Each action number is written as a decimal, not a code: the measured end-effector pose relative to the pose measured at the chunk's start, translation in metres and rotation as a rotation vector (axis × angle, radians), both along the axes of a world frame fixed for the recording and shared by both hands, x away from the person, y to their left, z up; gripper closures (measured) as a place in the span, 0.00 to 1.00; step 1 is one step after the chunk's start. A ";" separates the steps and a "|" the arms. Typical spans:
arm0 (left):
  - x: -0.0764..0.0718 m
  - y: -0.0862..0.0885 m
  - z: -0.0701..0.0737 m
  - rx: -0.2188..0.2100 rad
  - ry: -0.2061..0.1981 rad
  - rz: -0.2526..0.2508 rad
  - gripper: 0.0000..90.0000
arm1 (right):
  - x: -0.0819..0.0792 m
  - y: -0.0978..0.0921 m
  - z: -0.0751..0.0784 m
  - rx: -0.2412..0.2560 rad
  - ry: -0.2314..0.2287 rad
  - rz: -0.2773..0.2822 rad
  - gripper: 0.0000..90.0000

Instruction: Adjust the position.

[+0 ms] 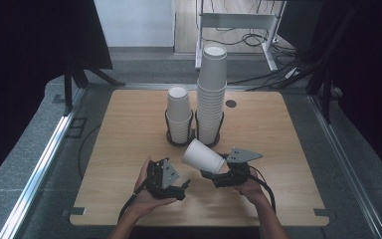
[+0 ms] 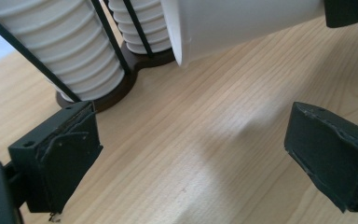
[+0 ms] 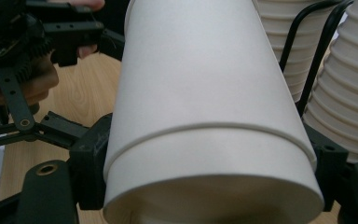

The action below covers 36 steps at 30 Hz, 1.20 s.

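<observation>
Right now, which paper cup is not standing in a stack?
The single cup held tilted in the right gripper; the other cups stand stacked in the black holder.

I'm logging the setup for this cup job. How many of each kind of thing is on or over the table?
Cup stacks: 2, short and tall
Stack holder: 1
Loose cup: 1, held by the right gripper
Grippers: 2, counting the left gripper
Total: 6

cup stacks [image 1: 199, 107] block ahead — sides open
</observation>
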<state>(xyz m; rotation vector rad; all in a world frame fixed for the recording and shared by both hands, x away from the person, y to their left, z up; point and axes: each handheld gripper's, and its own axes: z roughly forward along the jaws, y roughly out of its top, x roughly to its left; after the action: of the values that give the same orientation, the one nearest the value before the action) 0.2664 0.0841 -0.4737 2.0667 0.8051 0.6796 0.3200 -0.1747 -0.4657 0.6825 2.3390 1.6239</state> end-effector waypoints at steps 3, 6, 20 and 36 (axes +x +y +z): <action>0.001 0.002 0.000 -0.049 0.031 0.004 0.05 | -0.002 -0.003 -0.003 0.031 -0.009 -0.011 0.25; 0.003 0.004 0.000 -0.079 0.059 0.010 0.06 | -0.004 -0.006 -0.005 0.051 -0.015 -0.019 0.25; 0.012 0.013 -0.001 -0.281 0.228 0.003 0.09 | -0.010 -0.004 -0.016 0.094 -0.022 -0.039 0.25; 0.024 0.029 -0.005 -0.747 0.485 -0.091 0.09 | -0.024 0.003 -0.021 0.169 -0.100 -0.085 0.25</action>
<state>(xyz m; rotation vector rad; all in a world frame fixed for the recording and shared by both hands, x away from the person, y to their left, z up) 0.2905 0.1132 -0.4783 1.5559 1.0267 -0.1906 0.2959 -0.1720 -0.4862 0.7054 2.0923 1.7879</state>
